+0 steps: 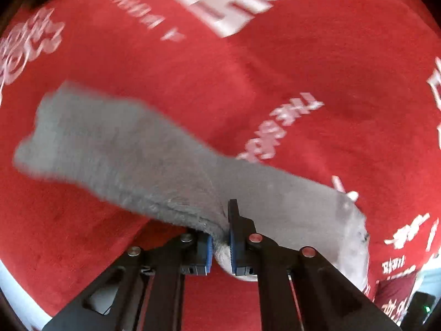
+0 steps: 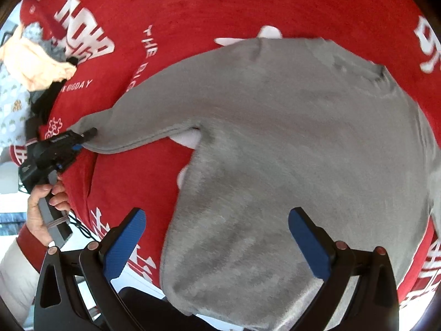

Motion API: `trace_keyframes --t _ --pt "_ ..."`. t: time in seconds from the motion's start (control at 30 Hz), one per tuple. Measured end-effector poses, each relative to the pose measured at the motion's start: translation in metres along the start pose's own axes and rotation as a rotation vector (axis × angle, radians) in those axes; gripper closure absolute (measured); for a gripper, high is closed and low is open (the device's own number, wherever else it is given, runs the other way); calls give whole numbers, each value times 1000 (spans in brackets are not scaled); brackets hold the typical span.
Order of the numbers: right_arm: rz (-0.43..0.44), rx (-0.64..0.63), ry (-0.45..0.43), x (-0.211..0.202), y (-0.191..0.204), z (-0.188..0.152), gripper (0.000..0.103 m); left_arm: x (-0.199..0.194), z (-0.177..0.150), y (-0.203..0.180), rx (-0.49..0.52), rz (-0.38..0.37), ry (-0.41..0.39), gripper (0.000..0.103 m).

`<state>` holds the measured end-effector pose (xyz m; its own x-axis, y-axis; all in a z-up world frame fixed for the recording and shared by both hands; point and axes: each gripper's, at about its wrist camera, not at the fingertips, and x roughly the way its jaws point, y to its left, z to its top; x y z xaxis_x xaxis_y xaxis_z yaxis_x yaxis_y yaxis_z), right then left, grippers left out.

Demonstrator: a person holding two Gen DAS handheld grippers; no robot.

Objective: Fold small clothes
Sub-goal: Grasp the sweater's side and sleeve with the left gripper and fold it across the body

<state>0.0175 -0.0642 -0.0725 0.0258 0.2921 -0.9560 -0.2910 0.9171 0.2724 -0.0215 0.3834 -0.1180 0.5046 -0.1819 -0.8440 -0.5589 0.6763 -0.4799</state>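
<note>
Pinching grey sweater (image 2: 275, 138) sleeve cuff, left claw (image 1: 220, 245) clamped, right claw (image 2: 217, 245) spread wide above hem, red cloth (image 2: 220, 5) beneath.

A red cloth (image 2: 248, 5) printed with white lettering covers the surface. At its ten o'clock edge lies a heap: peach fabric (image 2: 33, 63), a pale patterned textile (image 2: 11, 104), something black (image 2: 46, 96).
</note>
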Motion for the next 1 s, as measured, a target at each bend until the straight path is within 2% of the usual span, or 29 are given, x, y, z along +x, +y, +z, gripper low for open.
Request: trace_keyframes --t 0.17,0.3,0.43,0.57,0.7,0.77,0.9,1.0 --pt "29 28 -1 -14 -36 -4 0 -17 -3 -81 124 -107 -65 93" --pt "29 33 -44 -39 -69 -3 0 -18 -21 -163 233 -220 -73 93" --pt "19 96 -73 -59 -114 -10 0 1 -55 -254 361 -309 -31 95" --pt "5 186 -86 -71 -167 -24 0 35 -104 -322 466 -348 57 95" --pt "-7 273 -87 -75 -211 -40 0 78 -167 -369 592 -333 171 95" --pt "-15 316 -87 -74 -232 -48 0 97 -193 -378 635 -307 220 95" --pt "-29 382 -77 -70 -262 -62 0 134 -234 -383 680 -208 291 95" --pt "-41 409 -71 -68 -272 -67 0 143 -245 -377 683 -119 320 95"
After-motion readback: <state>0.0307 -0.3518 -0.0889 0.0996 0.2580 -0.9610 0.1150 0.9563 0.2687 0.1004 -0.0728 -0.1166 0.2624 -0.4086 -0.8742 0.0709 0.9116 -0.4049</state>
